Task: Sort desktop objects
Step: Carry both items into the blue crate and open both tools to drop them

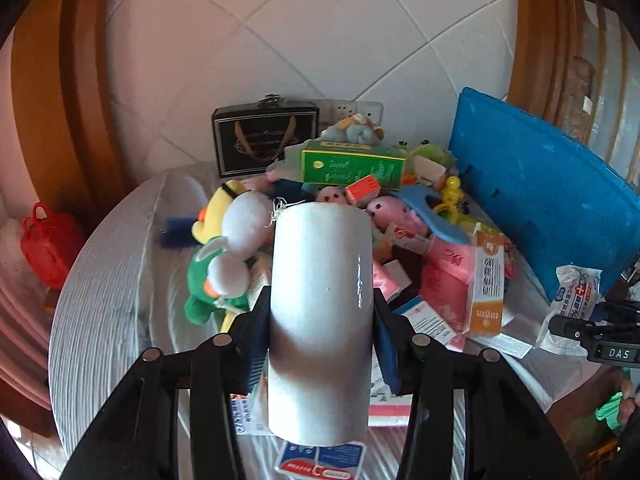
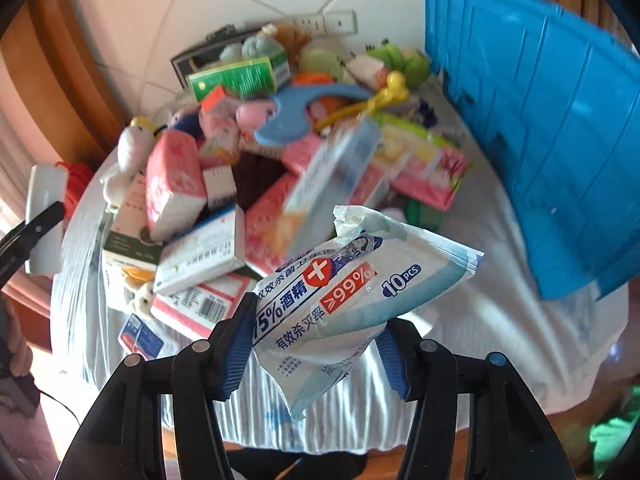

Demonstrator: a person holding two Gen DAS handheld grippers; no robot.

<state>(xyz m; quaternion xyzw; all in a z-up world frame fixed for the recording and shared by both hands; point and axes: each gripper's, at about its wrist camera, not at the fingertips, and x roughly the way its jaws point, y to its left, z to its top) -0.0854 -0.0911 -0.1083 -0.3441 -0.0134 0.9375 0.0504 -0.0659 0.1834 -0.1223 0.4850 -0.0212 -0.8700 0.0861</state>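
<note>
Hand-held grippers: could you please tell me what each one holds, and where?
Left hand-held gripper clamps a white cylinder across its lower sides; the right pinches a wipes pack near one end.

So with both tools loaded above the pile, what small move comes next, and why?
Probably carry the wipes packet, clamped in the right tool, sideways to the blue bin. It is already clear of the clutter, and the bin stands right beside it. The left tool grips a white cylinder, likewise lifted.

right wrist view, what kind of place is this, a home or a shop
Most likely a room in a home: a round table under a white cloth, piled with soft toys and medicine boxes, stands against a white tiled wall with wooden door frames and a wall socket.
</note>
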